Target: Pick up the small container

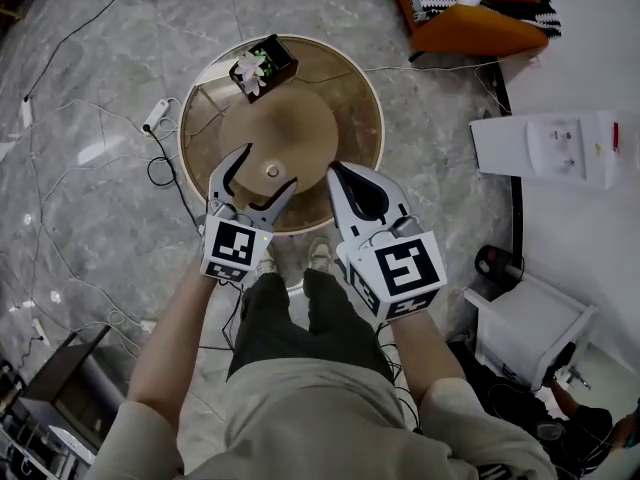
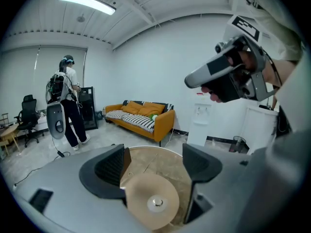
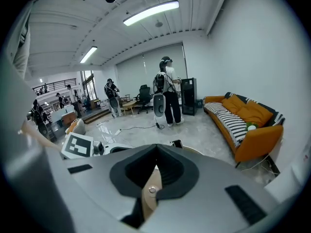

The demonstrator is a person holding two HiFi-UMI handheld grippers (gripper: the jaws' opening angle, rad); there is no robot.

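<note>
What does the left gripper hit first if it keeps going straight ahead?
Probably the raised wooden disc on the round table, just below and ahead of the open tongs of the left gripper. If it clears that, the black flower box at the far rim, slightly left. Depth is unclear.

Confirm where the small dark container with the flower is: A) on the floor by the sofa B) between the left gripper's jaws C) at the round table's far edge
C: the container sits by the table's far rim, beyond the left gripper and right gripper.
</note>
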